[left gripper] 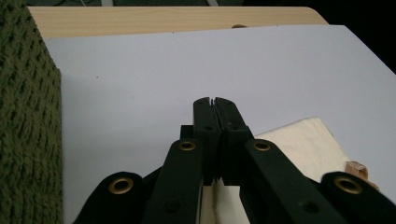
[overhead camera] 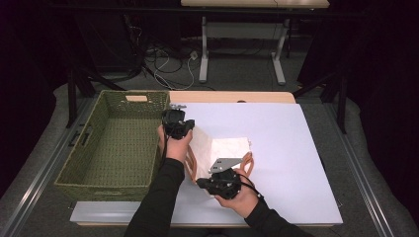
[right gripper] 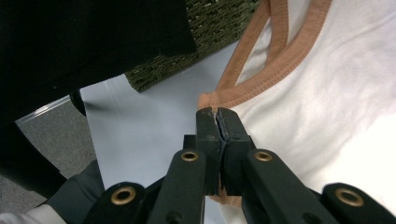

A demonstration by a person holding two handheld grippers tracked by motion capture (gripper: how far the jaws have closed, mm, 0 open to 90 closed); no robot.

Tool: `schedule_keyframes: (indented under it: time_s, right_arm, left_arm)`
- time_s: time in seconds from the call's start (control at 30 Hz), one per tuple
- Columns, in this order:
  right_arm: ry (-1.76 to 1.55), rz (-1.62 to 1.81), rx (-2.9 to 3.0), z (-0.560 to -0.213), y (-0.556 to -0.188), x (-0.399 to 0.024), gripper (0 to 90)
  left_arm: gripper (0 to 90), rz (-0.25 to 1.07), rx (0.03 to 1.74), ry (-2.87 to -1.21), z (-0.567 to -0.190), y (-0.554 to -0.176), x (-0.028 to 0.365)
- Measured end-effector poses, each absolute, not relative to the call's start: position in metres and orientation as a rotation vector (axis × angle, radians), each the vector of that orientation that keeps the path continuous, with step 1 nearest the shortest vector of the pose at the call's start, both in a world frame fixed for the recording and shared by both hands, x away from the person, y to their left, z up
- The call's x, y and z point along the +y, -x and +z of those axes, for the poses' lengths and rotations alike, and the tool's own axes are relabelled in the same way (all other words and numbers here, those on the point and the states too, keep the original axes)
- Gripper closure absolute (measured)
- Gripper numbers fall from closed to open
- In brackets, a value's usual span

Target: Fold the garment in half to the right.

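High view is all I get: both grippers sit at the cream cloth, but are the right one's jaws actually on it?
Observer: Yes. The right gripper view shows the right gripper shut, its tips pinching the orange trim of the cream cloth.
Operator: And the left one?
Observer: The left gripper is shut too. A fold of the cloth comes up between its jaws from below, so it looks gripped.
Operator: What lies ahead of the left jaws?
Observer: Bare white board, with the green basket wall close on that view's left edge.
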State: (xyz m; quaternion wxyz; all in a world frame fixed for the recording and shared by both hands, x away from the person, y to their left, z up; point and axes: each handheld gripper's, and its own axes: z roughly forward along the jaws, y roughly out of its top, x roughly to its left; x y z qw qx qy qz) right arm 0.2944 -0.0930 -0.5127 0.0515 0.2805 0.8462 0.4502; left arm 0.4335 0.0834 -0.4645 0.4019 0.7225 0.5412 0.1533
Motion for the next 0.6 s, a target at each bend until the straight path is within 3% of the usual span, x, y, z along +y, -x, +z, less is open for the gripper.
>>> schedule_keyframes:
  time_s: [0.6]
  right_arm:
    - [-0.924, 1.39, 2.584, -0.523, -0.297, -0.104, 88.5]
  left_arm:
    - [88.2, 0.365, 1.374, -1.83, -0.474, -0.444, 0.068]
